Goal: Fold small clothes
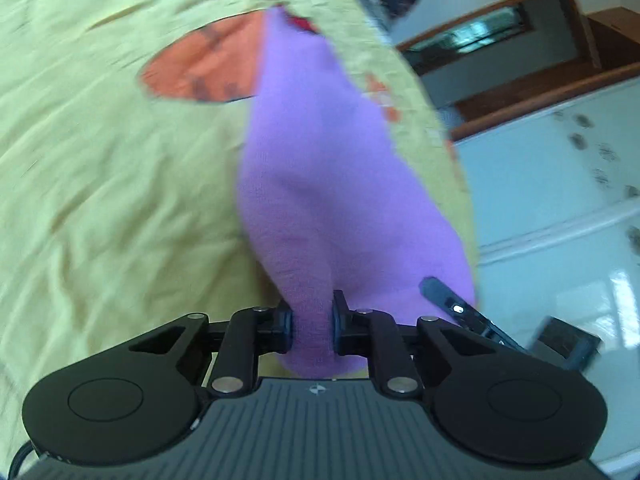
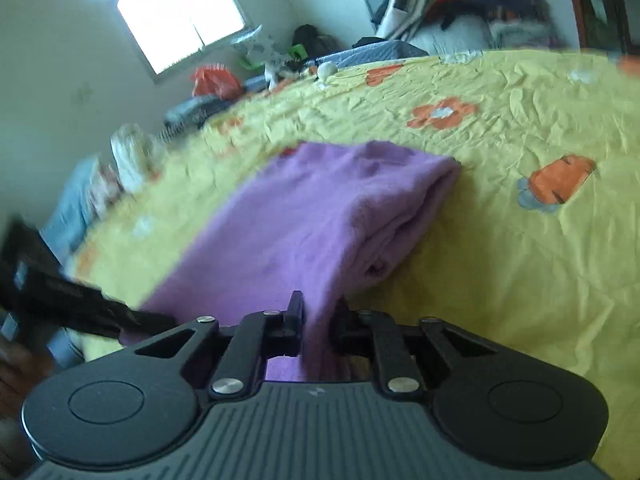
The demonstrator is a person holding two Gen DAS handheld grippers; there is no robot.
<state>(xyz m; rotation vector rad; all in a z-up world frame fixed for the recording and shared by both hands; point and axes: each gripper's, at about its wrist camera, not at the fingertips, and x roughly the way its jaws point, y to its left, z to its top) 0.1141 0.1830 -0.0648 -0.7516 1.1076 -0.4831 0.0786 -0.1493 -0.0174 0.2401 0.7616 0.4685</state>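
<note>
Purple cloth (image 2: 320, 216): a soft purple piece of clothing, lying partly on the bed and partly lifted up at the near end. It looks folded over – the far right edge shows a few layers stacked on each other.
Left gripper (image 1: 312, 326): its two black fingers are pinched tight on a bunched bit of the purple cloth (image 1: 316, 184). The cloth stretches away from the fingers toward the bed.
Right gripper (image 2: 318, 320): its fingers are squeezed onto a near edge of the same purple cloth, with the cloth running between them.
Other gripper in view: a black part of the right gripper (image 1: 472, 312) pokes in at the right of the left camera's view, and a black part of the left one (image 2: 60, 292) shows at the left of the right camera's view – both blurry.
Bed cover (image 2: 520, 260): yellow and wrinkly, with orange flowers (image 2: 442, 113) on it.
Window (image 2: 176, 12): bright, on the far wall.
Pile of clothes (image 2: 460, 4): heaped up behind the bed, too blurry to tell apart.
</note>
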